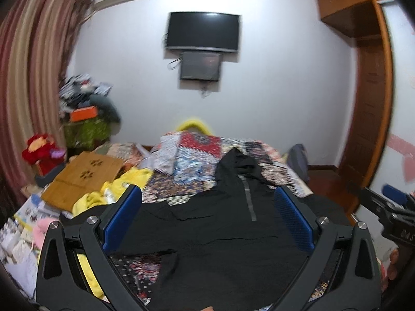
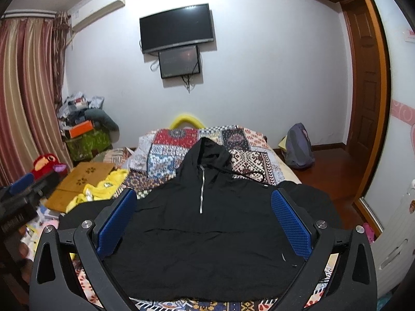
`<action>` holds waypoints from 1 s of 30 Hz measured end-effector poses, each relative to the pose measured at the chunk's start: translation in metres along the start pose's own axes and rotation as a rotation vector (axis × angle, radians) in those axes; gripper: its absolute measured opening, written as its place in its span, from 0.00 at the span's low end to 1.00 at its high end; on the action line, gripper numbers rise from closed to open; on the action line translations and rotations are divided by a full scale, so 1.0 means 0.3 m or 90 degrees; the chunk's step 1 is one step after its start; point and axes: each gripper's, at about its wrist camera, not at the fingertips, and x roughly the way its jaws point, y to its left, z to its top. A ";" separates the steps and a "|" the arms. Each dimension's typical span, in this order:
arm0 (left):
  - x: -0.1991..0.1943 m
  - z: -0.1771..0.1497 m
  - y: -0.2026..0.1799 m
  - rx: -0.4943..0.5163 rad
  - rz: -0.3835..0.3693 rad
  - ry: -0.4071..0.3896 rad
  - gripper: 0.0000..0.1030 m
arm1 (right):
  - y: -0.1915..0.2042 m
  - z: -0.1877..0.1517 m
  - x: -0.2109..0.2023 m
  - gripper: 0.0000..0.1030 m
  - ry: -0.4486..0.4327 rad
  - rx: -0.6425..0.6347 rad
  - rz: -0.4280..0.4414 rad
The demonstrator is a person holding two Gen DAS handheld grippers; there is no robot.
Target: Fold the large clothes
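A black hooded jacket with a silver zip (image 2: 207, 223) lies spread flat on the patchwork bedspread (image 2: 181, 145), hood pointing away from me. It also shows in the left wrist view (image 1: 220, 228). My left gripper (image 1: 207, 217) is open and empty, hovering above the jacket's left part, its blue pads (image 1: 122, 220) wide apart. My right gripper (image 2: 205, 220) is open and empty above the jacket's middle, pads (image 2: 290, 223) wide apart. The right gripper also shows in the left wrist view at the right edge (image 1: 389, 210).
A yellow garment (image 2: 103, 186) and a wooden board (image 2: 80, 178) lie left of the jacket. Papers and toys clutter the left side (image 1: 26, 223). A backpack (image 2: 298, 147) stands on the floor right of the bed. A TV (image 2: 176, 28) hangs on the far wall.
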 end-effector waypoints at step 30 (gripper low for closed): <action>0.531 -0.635 1.098 -0.549 0.070 0.371 0.88 | -0.058 -0.137 0.476 1.00 0.229 -0.030 -0.050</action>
